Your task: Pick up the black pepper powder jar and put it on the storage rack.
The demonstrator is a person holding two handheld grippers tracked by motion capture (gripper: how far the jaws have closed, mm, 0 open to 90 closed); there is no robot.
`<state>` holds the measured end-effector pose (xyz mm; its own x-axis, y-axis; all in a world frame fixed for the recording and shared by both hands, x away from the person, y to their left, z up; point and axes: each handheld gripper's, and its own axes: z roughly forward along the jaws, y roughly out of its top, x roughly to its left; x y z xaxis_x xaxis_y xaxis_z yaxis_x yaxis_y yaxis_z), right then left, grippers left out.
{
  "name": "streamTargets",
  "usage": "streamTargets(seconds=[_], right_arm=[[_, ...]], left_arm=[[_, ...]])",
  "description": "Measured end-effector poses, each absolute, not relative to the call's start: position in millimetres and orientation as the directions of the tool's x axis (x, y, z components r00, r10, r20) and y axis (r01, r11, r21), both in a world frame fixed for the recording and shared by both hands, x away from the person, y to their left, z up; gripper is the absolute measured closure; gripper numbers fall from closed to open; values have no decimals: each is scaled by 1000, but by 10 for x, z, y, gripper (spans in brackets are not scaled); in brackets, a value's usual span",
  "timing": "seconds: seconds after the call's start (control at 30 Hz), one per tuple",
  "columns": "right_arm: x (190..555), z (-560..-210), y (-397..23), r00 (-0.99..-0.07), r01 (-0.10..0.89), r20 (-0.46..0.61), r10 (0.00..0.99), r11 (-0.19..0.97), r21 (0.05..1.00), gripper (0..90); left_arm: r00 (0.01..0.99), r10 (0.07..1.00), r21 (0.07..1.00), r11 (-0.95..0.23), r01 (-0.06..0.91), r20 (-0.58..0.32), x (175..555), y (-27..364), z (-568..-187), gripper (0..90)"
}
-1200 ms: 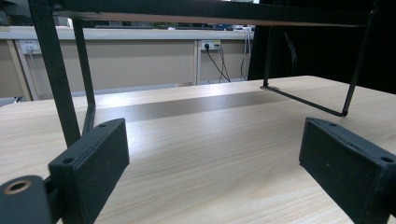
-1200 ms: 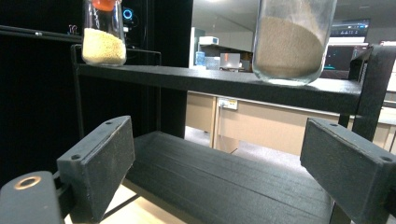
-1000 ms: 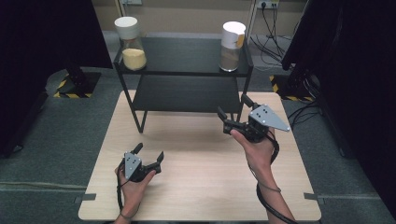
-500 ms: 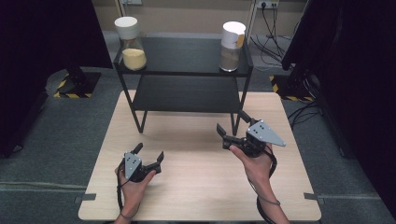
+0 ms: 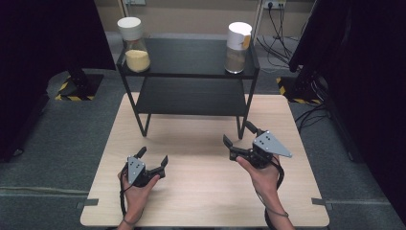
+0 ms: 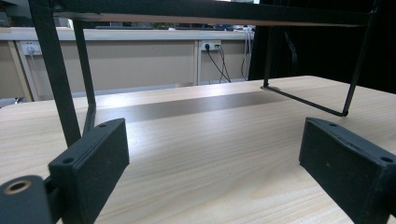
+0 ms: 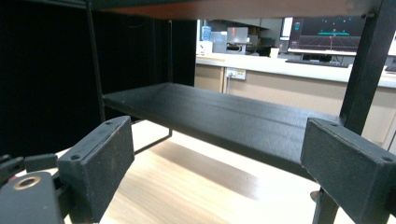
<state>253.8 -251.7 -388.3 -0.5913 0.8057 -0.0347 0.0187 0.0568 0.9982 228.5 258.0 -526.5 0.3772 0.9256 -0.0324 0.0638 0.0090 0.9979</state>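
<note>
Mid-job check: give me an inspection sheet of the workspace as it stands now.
Surface: light wooden table, bare around the hands.
Job's things: black two-tier shelf at the table's far edge; left jar with yellow contents and right jar with brownish contents on its top tier.
Clutter: nothing seen.
Grippers: left gripper open, empty; right gripper open, empty, near the shelf's right front leg.
Cables: one trails from each gripper; more at the wall socket.
Surroundings: grey floor, black curtains at both sides.

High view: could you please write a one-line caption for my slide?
Two hand-held tongs, left and right, open above a wooden table before a black shelf carrying two jars.
</note>
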Motion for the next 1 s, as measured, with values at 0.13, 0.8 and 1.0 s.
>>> streamTargets(seconds=[0.13, 0.8, 1.0], right_arm=[[2509, -3941, -2530, -594, 31, -38, 803, 70, 997, 99], [2414, -4362, -2573, -591, 117, 14, 807, 68, 991, 98], [2398, -4441, -2589, -582, 127, 15, 813, 73, 989, 97]], left_arm=[[377, 926, 998, 9, 64, -33, 2285, 2580, -5265, 78], [377, 926, 998, 10, 64, -33, 2284, 2580, -5266, 78], [376, 926, 998, 8, 62, -31, 2281, 2577, -5268, 78]])
